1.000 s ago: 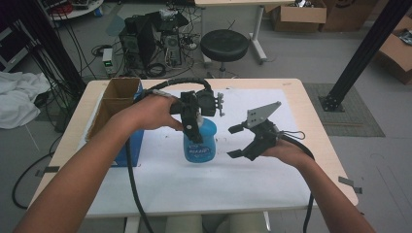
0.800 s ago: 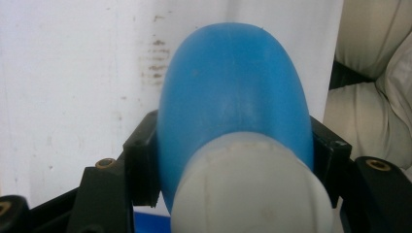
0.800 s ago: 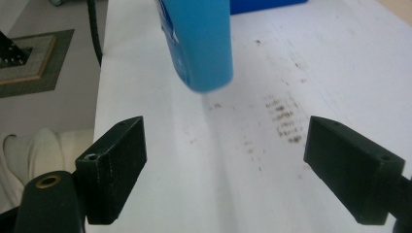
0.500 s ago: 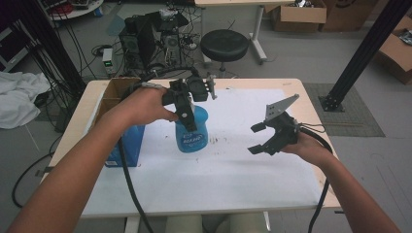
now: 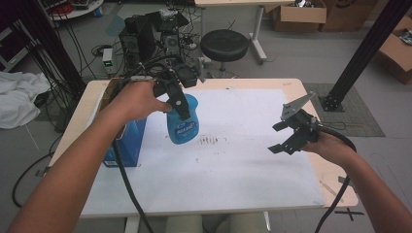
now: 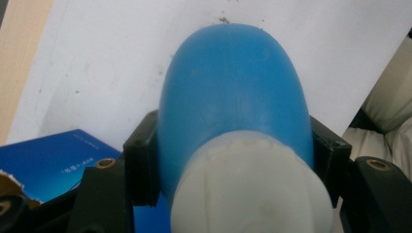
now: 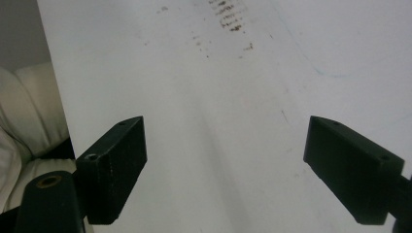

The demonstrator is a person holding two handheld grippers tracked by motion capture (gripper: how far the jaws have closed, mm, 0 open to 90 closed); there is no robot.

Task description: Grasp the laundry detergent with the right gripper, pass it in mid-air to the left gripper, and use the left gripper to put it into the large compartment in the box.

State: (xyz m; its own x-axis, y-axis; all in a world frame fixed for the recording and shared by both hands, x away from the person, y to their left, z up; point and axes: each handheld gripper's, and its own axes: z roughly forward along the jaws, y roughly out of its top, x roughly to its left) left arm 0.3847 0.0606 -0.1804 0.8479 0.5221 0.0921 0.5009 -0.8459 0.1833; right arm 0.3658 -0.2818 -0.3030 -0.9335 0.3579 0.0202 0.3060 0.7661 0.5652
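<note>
A: Blue translucent plastic bottle with a white cap end point(image 5: 181, 124) is what we log as the held thing. Our left gripper point(image 5: 179, 103) is clamped on it near the neck; the left gripper view has both black jaws pressed against the bottle's point(image 6: 233, 97) sides. It hangs tilted in the air above the white sheet covering the table point(image 5: 252, 194), just beside the blue cardboard box point(image 5: 127, 141) at the table's left edge.

B: Right gripper point(image 5: 286, 136)?

A: Jaws spread wide, nothing between them, hovering over the right part of the sheet, well apart from the bottle. The right gripper view shows bare sheet point(image 7: 218, 121) between the two black pads.

B: Risks?

A: We judge slip first. The bottle's wall is smooth and curved, the grip sits high near the cap, so the heavy lower body could swing or slide out and drop onto the sheet. Second, it hangs close to the blue box; a sideways move could knock it. Third, if the cap is loose, tilting could leak. We can't tell whether there's liquid inside.

B: Writing?

A: Bottle label has pale lettering in the high view, too small to read. The left gripper view catches a short line of white print on the box point(image 6: 53, 160), also illegible. No brand we can confirm.

B: Stains?

A: Brown specks on the sheet point(image 5: 209, 141) under the bottle.
</note>
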